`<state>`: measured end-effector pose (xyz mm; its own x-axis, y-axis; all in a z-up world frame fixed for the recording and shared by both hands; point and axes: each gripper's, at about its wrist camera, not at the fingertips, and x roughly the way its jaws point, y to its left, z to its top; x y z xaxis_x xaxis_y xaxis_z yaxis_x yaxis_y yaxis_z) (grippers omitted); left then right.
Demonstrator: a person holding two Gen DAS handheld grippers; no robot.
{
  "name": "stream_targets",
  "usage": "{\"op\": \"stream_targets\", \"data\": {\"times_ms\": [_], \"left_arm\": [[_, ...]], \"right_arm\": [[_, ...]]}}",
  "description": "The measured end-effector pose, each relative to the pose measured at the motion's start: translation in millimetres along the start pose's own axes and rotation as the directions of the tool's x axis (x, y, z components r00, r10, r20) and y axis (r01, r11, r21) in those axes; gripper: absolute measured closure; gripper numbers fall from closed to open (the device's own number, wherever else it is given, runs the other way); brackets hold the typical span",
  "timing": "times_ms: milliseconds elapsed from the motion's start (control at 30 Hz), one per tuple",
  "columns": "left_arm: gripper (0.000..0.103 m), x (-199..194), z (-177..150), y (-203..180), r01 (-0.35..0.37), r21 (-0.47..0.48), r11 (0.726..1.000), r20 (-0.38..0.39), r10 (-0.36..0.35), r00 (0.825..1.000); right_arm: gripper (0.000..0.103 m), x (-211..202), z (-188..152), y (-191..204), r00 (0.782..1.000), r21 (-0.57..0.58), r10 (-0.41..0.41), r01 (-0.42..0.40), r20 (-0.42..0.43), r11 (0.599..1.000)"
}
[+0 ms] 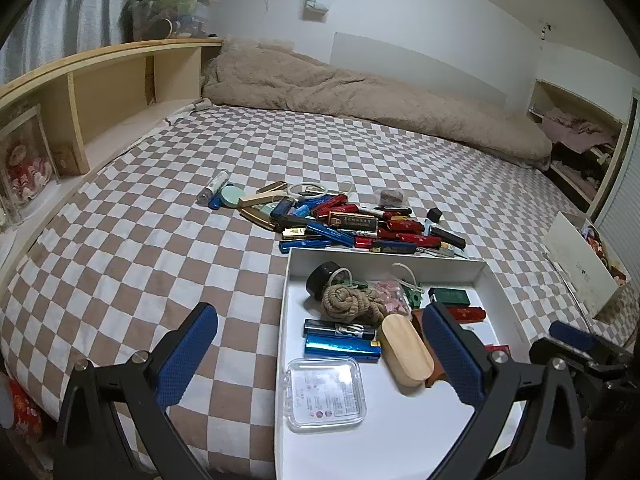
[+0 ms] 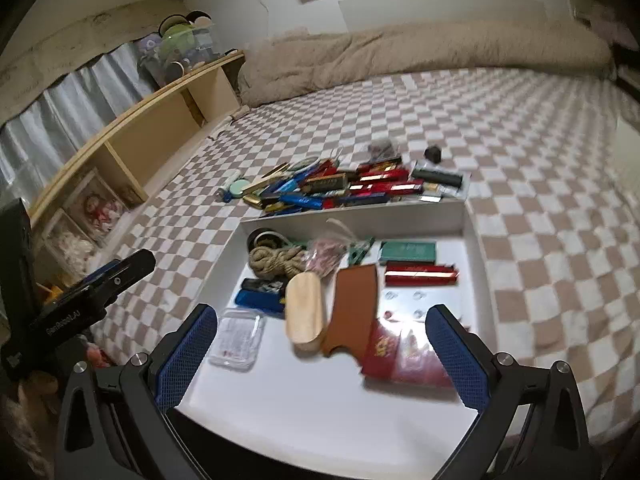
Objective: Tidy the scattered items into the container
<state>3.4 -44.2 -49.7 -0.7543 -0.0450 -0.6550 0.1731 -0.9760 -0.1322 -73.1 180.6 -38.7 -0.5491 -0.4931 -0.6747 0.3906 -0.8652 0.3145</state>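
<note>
The white container lies on the checkered bed, holding rope, a wooden case and lighters; the scattered pile touches its far wall. Bare bed surrounds them. Both the left gripper and right gripper have fingers spread wide, empty.

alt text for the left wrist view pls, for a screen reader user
Open, empty left gripper over a white tray on a checkered bedsheet. The tray holds coiled rope, a wooden case and lighters; a pile of lighters lies beyond it.
</note>
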Motion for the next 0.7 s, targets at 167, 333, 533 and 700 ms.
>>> {"op": "stream_targets", "data": {"times_ms": [167,333,533,700], "left_arm": [[0.000,5,0,-2,-0.003,0.001,1.000,-0.011,0.003,1.000],[0.000,12,0,-4,-0.014,0.011,1.000,-0.018,0.014,1.000],[0.000,18,7,-11,-0.011,0.045,0.999,-0.017,0.012,1.000],[0.000,23,15,-13,-0.007,0.056,0.998,-0.005,0.007,1.000]], "right_arm": [[0.000,-7,2,2,0.997,-0.056,-0.044,0.047,0.063,0.997],[0.000,-13,4,6,0.982,-0.134,-0.112,0.133,0.151,0.982],[0.000,-9,12,-3,0.977,-0.140,-0.134,0.158,0.166,0.978],[0.000,-6,18,-10,0.973,-0.126,-0.152,0.175,0.172,0.977]]}}
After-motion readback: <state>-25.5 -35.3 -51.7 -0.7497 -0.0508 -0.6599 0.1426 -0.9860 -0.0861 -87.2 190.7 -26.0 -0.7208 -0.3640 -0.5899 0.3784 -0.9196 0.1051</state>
